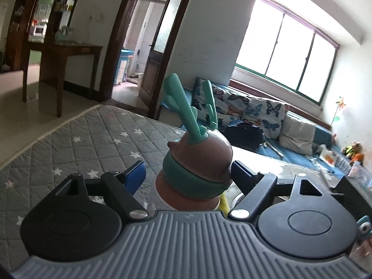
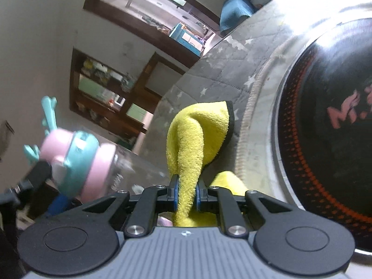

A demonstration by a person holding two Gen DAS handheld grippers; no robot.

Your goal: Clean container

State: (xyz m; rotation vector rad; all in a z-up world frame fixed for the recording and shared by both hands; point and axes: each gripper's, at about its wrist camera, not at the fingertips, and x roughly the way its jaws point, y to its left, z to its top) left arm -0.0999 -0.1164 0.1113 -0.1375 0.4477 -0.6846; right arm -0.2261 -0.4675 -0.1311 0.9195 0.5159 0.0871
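You are pinching a fluffy yellow microfibre cloth with a dark bound edge (image 2: 197, 144) in the right gripper (image 2: 187, 195), its blue-lined jaws clenched on a bunched fold so that the free end is standing up ahead of the fingers. You are holding the clear plastic drinking bottle with a pink lid, teal band and teal antlers (image 2: 90, 162) in the left gripper (image 1: 188, 174); its jaws are standing either side of the neck, the dark right finger touching the lid, but whether the blue left pad (image 1: 136, 176) is pressing is hard to say, so treat the grasp as likely, not certain. The bottle is lying just left of the cloth in the right wrist view, its clear wall reaching toward the cloth; contact cannot be told through the blur. To wipe well, I judge you should be bringing the loose end of the cloth flat against the clear wall and stroking along it while the left gripper is turning the bottle slowly; keep the neck grip firm, since smooth plastic may be slipping. From the left wrist view the lid is reading brownish against the light, antlers pointing up and away. Beyond, the grey quilted mattress with white stars (image 1: 93, 139) is spreading under both tools, and a round black disc with orange dots (image 2: 330, 121) is sitting to the right.
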